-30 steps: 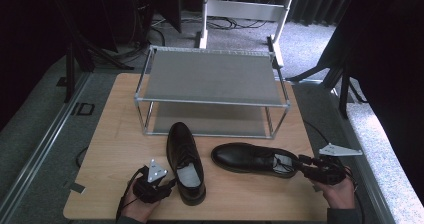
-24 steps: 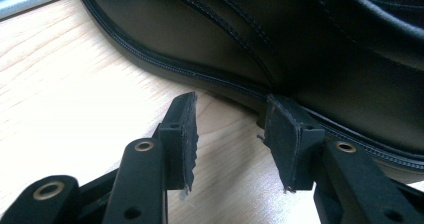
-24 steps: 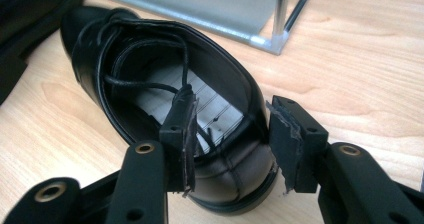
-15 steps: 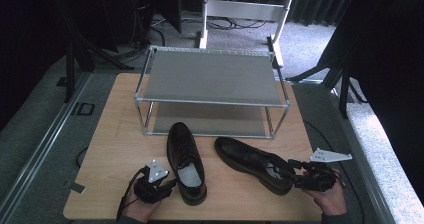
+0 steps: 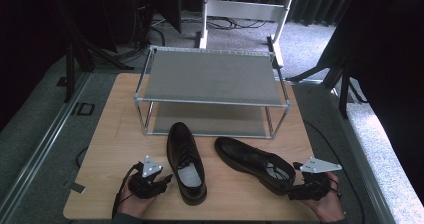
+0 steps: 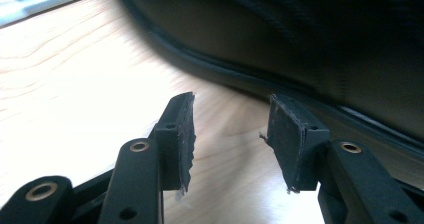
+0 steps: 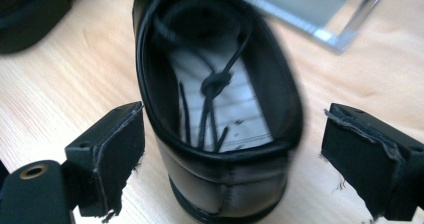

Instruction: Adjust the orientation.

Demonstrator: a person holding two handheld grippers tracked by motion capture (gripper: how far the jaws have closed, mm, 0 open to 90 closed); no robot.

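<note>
Two black lace-up shoes lie on the wooden table (image 5: 116,134). The left shoe (image 5: 186,163) points toe-first at the rack, and its dark side (image 6: 300,39) runs past my left gripper (image 6: 230,134). My left gripper (image 5: 164,180) is beside that shoe's heel; its jaws have just been opening and nothing is between them. The right shoe (image 5: 252,163) lies slanted, toe toward the rack. Its heel (image 7: 225,184) sits between the pads of my right gripper (image 7: 232,151), which stand apart from it. My right gripper (image 5: 291,190) has just been opening its jaws.
A two-tier metal shoe rack (image 5: 210,76) with grey shelves stands at the table's far half, just beyond the shoes' toes. Bare wood lies left of the left shoe. Grey floor, cables and a white frame (image 5: 245,9) lie beyond the table.
The right shoe has swung from lying crosswise to a slant, heel nearer the front edge. My right gripper moved with it toward the front edge and let go of the heel. The left gripper stayed put.
</note>
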